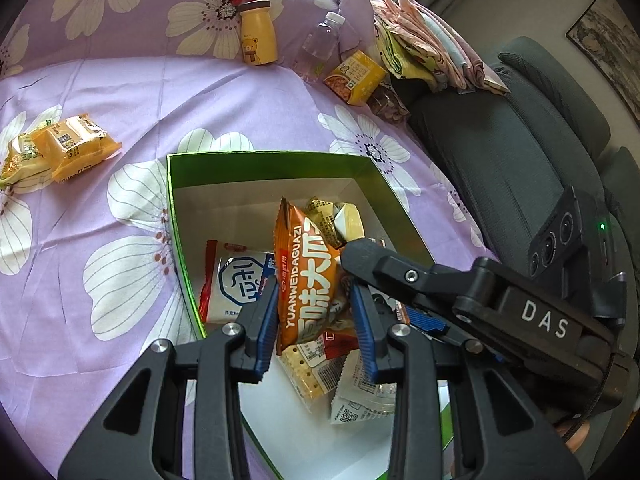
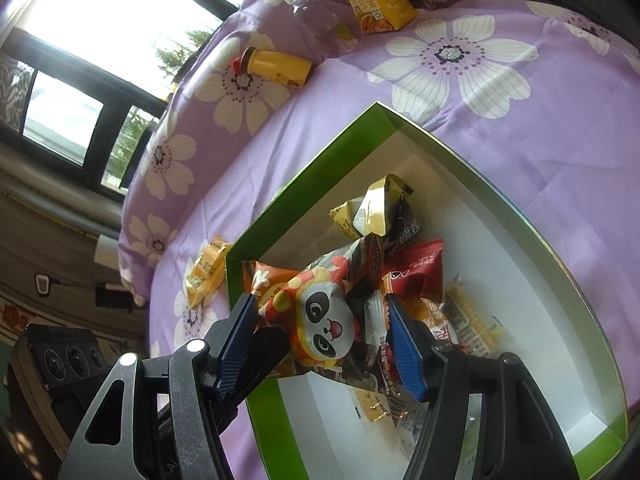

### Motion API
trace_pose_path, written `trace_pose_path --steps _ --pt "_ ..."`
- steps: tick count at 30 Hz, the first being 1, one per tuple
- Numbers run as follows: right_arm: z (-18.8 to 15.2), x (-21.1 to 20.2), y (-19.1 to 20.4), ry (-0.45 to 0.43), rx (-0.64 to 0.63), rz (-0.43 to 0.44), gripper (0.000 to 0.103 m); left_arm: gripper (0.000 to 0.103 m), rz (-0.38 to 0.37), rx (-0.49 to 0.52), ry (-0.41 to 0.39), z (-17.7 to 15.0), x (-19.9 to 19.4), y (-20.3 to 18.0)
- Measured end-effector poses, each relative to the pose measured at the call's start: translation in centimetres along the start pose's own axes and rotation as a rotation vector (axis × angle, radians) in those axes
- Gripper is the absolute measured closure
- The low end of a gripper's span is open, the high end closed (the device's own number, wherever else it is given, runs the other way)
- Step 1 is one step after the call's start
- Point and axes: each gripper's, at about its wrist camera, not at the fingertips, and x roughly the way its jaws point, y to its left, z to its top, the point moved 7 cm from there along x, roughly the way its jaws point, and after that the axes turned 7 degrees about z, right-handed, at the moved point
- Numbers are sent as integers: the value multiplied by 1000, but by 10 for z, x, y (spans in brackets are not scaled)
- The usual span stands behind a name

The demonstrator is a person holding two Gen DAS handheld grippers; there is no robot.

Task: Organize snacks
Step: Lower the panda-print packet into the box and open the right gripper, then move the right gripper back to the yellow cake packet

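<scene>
Snacks (image 1: 306,276) piled in green box (image 1: 256,164); count unclear, packets overlap

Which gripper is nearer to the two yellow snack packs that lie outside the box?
Left. The left gripper is over the green box, on the side toward the yellow snack packs. The right gripper reaches in from the far side.

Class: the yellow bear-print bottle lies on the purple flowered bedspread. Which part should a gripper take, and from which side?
Grip the yellow bear-print bottle across its wide cylindrical body, probably from above. It lies on its side on the bedspread, so both long flanks are exposed; the narrower brown cap and its red strap offer less purchase.
</scene>
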Motion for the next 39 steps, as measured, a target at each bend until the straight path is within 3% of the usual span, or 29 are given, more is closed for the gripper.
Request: trace_pose_path --steps 9,14,24,30,33,35,39 --pt "0 3 -7 1 17 -36 37 67 22 5 15 -2 7 -1" --pt "1 0 -5 -16 0 -46 37 54 30 12 6 -4 4 -2" --pt "1 -10 11 -72 -54 -35 35 38 26 34 -53 -3 -24 2" --pt "3 -27 29 -165 -125 -70 33 24 14 -5 -129 1 -56 19" --pt "1 -34 46 -200 -178 -29 30 22 21 -11 -158 2 -74 31" --pt "-2 -37 58 -218 -219 -12 23 21 33 -28 -184 3 -87 43" --pt "-13 -34 84 -220 -308 -2 21 15 68 -56 -230 -1 -112 80"
